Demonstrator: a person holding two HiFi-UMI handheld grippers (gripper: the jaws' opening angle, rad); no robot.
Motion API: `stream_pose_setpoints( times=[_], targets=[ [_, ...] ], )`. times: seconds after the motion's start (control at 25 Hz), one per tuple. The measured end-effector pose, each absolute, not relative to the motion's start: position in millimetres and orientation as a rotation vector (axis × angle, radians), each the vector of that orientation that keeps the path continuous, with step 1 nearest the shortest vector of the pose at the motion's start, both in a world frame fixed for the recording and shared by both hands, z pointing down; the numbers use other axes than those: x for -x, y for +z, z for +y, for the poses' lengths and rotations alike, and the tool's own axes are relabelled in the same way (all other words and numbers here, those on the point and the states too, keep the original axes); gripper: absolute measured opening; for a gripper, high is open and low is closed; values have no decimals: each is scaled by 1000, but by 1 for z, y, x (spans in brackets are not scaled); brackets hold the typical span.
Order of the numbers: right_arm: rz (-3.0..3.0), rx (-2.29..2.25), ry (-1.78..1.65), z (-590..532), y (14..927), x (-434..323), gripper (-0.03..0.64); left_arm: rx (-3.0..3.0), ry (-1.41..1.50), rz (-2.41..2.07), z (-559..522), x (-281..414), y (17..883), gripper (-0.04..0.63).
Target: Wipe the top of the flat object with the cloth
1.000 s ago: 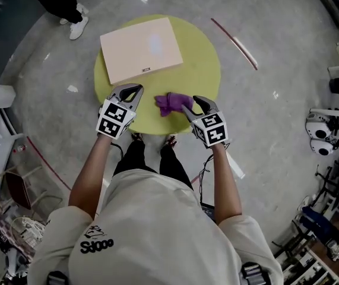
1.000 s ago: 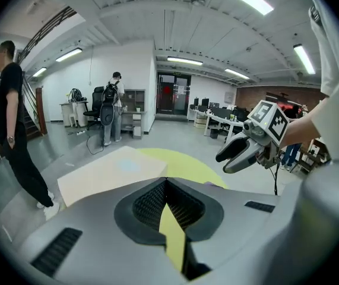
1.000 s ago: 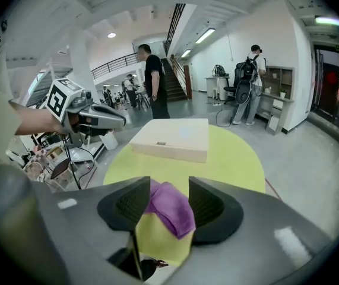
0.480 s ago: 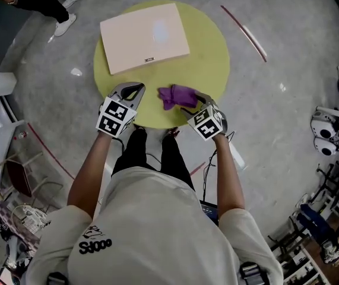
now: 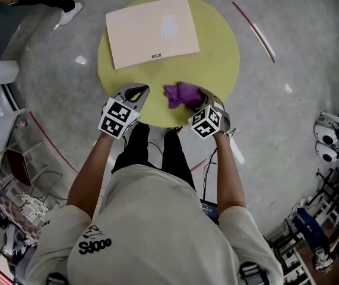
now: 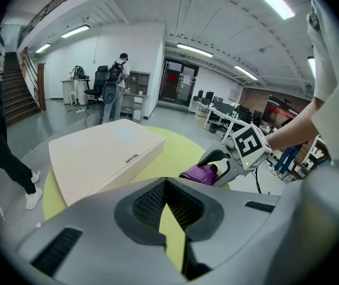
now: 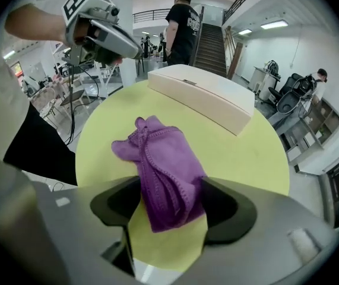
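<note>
**Right gripper** (image 7: 172, 196): the jaws are at their widest, having just been opening, and point steeply down. The purple cloth (image 7: 163, 159) lies bunched between them on the table (image 7: 246, 153), and the pads do not appear to press it.

**Left gripper** (image 6: 166, 181): the tips are together with nothing held. It hangs over the table's near edge, beside the right one.

**Box** (image 5: 151, 31): it lies flat on the far half of the table, well apart from the cloth, with its top bare.

**Step in hand, as I judge it:** picking up the cloth; no wiping has begun. The next move calls for closing the right jaws on the bunched folds firmly enough to lift them all. The cloth then has to be carried across to the box top.

**Views compared:**
- The right gripper view alone shows the cloth sitting inside the jaws. In the head view the marker cube covers that spot, and only the cloth's far end shows.
- The head view alone gives the whole box top and the gap between box and cloth.
- The left gripper view shows its own closed tips, and the right gripper side-on at the cloth.
</note>
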State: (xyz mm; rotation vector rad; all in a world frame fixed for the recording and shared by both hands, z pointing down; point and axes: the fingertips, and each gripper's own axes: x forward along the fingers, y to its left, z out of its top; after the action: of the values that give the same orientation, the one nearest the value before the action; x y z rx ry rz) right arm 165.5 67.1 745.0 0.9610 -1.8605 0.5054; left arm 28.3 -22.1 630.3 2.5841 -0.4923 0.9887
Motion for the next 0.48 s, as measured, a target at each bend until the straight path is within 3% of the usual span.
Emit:
stream_pose_setpoints(
  times=[0.32, 0.4, 0.48],
  targets=[
    [-1873, -969, 472, 63, 746, -165, 297, -2563, 984, -509, -27, -21, 634, 5],
    [-1861, -995, 454, 61, 743, -167, 209, -2565, 981, -511, -27, -20, 632, 5],
    [-1845, -995, 435, 60, 742, -169, 176, -2570, 980, -512, -27, -18, 630, 5]
  ],
)
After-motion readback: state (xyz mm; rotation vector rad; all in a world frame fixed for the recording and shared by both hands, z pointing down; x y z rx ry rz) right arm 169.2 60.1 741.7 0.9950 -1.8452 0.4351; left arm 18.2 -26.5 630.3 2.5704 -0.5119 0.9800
